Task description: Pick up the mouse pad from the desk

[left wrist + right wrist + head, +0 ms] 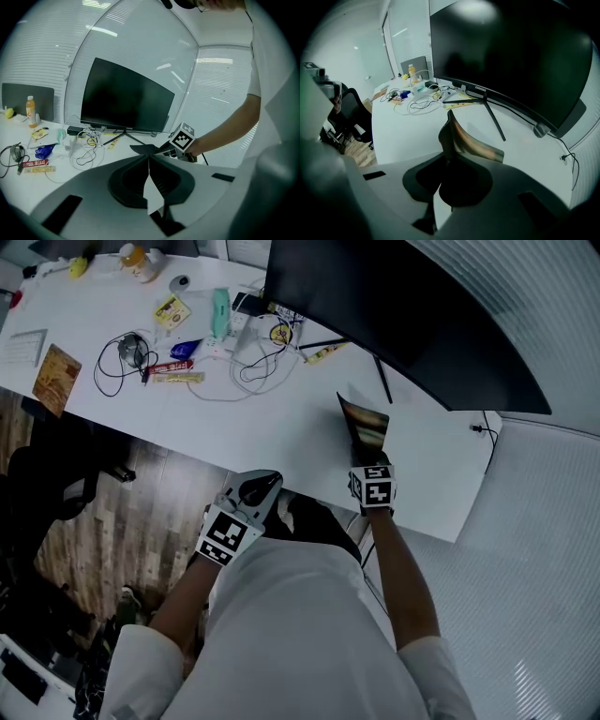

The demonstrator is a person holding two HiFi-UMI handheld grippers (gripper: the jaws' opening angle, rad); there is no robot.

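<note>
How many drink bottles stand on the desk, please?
1. The orange bottle stands at the far left end of the desk, in front of the grey panel. Others may be hidden behind the monitor.

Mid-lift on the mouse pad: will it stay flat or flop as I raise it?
Probably floppy: the mouse pad curls over where the right gripper pinches one edge. Likely light, since that small pinch alone holds it up. The free end may sag or swing, so a slow lift seems wise.

Mouse pad (471, 143) edge hidden behind fingers (464, 183)
</note>
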